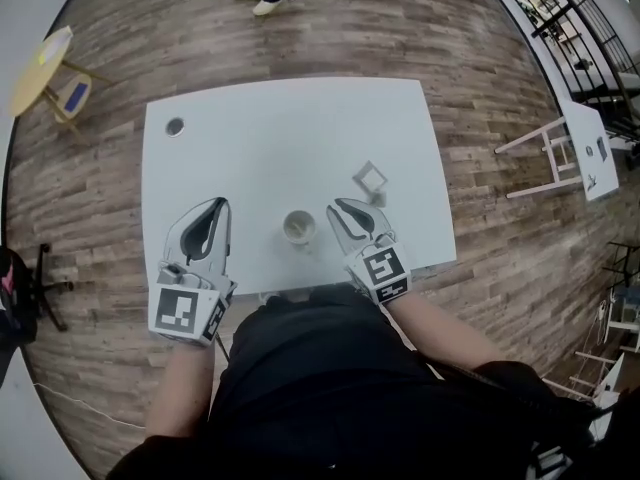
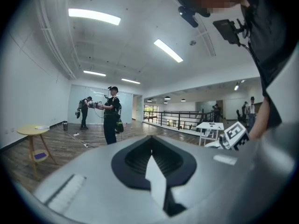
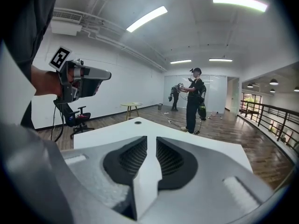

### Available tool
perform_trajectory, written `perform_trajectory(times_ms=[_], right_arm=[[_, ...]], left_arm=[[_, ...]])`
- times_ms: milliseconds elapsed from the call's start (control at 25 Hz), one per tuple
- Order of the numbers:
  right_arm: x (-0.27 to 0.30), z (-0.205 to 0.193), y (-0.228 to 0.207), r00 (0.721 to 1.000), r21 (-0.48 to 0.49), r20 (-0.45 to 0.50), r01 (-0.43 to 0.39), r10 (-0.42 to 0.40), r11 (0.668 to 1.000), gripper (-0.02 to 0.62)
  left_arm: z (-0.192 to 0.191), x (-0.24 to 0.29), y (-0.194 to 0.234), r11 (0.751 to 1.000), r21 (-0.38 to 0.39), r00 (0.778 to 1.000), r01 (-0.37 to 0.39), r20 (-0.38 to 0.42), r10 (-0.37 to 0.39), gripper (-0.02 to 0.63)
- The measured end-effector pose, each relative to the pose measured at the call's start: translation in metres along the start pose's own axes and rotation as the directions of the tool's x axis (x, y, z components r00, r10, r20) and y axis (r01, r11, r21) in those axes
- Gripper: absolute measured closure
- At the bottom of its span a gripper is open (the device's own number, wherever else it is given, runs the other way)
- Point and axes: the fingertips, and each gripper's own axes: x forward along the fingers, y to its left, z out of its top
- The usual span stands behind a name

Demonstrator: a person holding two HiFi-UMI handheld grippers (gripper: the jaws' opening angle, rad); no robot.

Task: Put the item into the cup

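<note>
Item [image 1: 371,178] untouched on worktop [image 1: 250,138] beyond cup [image 1: 298,228] | step: pre-grasp | left gripper [image 1: 222,204] fingers clenched, empty | right gripper [image 1: 336,206] fingers slightly parted, empty | next: right likely reaches, widens.

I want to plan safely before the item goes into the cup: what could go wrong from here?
1. The right hand-held gripper is empty and its jaws stand only narrowly apart, so it might push the small item across the table instead of gripping it.
2. The cup stands close beside that gripper; a sideways sweep could knock it over.
</note>
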Motion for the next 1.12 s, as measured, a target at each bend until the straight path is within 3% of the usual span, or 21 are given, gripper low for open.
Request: perform_trajectory(times_ms=[880,1120], right_arm=[[-0.017,0.049,-0.044,0.977,0.046,0.146,0.152,-0.157,0.987,0.529],[-0.022,0.051,-0.055,0.971,0.067,0.159,0.169,-0.178,0.983,0.529]], left_arm=[[0.042,0.012,0.009,0.998,0.060,0.996,0.032,0.081,-0.037,0.607],[0.038,0.009,0.012,0.997,0.080,0.998,0.018,0.061,-0.023,0.606]])
